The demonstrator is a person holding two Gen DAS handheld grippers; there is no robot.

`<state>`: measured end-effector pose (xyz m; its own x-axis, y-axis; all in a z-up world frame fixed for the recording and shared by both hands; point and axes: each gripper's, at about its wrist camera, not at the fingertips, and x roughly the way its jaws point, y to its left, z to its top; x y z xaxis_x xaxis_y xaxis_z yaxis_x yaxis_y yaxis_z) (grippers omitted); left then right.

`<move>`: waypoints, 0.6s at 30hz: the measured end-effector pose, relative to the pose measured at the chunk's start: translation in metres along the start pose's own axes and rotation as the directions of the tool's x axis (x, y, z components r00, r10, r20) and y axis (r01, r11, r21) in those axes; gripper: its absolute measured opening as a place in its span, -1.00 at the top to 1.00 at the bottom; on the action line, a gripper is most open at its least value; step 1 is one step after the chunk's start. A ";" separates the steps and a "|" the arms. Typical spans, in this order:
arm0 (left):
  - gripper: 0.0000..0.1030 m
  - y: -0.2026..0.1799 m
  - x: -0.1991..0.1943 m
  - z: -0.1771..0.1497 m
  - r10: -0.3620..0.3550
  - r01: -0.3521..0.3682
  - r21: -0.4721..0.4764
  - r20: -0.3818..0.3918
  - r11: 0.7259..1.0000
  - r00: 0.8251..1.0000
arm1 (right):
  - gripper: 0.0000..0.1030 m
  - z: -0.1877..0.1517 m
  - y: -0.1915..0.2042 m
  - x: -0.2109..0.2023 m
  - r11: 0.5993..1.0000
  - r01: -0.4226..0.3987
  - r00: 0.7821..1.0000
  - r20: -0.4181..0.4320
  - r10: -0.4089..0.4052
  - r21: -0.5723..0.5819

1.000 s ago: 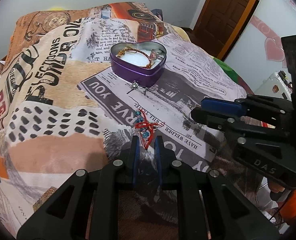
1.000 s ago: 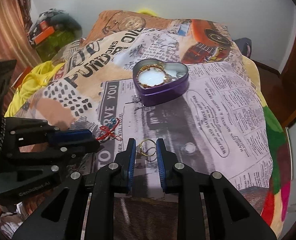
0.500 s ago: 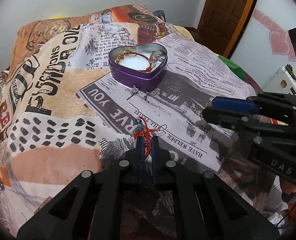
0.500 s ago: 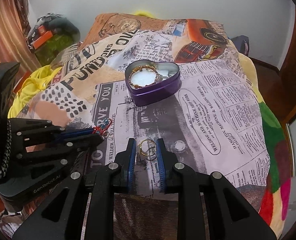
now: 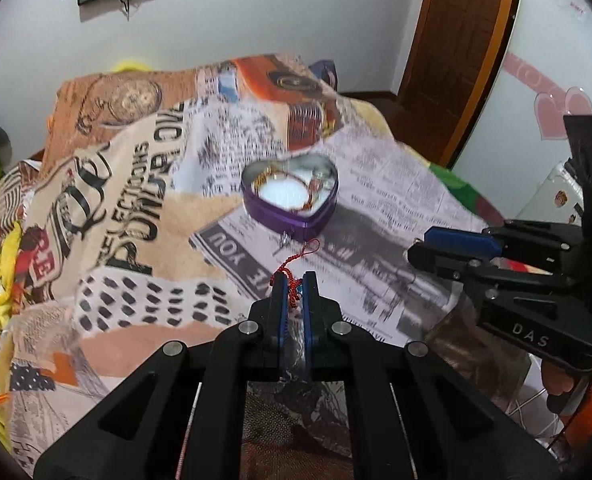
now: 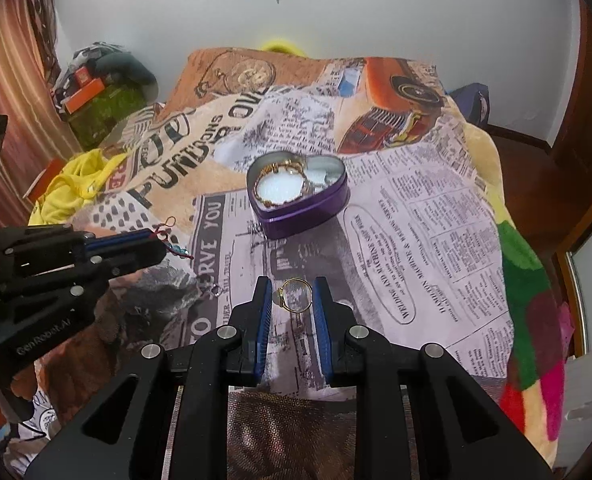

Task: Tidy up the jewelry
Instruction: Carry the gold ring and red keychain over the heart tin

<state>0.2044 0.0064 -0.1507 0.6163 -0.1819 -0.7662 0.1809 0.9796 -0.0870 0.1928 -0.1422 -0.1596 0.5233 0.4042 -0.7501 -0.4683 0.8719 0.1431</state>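
Observation:
My left gripper (image 5: 293,280) is shut on a red cord bracelet (image 5: 292,267) with blue beads and holds it above the blanket; from the right wrist view the left gripper (image 6: 157,240) shows the bracelet (image 6: 175,249) dangling from its tips. My right gripper (image 6: 293,292) is shut on a thin gold ring (image 6: 294,295), which spans the gap between the blue pads; it also shows in the left wrist view (image 5: 420,245). Ahead of both stands an open purple heart-shaped tin (image 5: 296,222) (image 6: 308,216) holding a gold chain and other pieces.
A small silver piece (image 5: 284,240) (image 6: 255,229) lies just in front of the tin, and another tiny piece (image 6: 215,290) rests near my right gripper. A newspaper-print blanket (image 6: 416,240) covers the bed. Yellow cloth (image 6: 67,188) is bunched at the left, and a wooden door (image 5: 456,40) stands far right.
The left jaws closed on the red bracelet and lifted it off the blanket. The right gripper rose slightly with the ring still between its pads.

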 end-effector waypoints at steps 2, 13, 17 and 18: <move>0.90 0.001 -0.004 0.003 0.001 -0.001 0.000 0.014 1.000 1.000 | 0.64 0.002 0.000 -0.004 1.000 0.002 1.000 0.012 -0.002 0.000; 0.90 -0.001 -0.023 0.032 -0.014 0.013 0.008 0.111 1.000 0.994 | 0.64 0.021 -0.004 -0.016 1.000 0.013 0.997 0.076 -0.013 0.001; 0.90 -0.001 -0.024 0.042 -0.012 0.010 0.013 0.138 1.000 0.990 | 0.64 0.029 -0.007 -0.017 1.000 0.013 0.995 0.096 -0.014 0.005; 0.90 -0.001 -0.022 0.045 -0.014 0.012 0.013 0.142 1.000 0.990 | 0.64 0.031 -0.007 -0.016 1.000 0.014 0.995 0.102 -0.015 0.005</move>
<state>0.2249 0.0061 -0.1047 0.7163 -0.2054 -0.6668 0.1980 0.9762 -0.0880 0.2098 -0.1467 -0.1287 0.5998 0.4175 -0.6826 -0.4572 0.8789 0.1359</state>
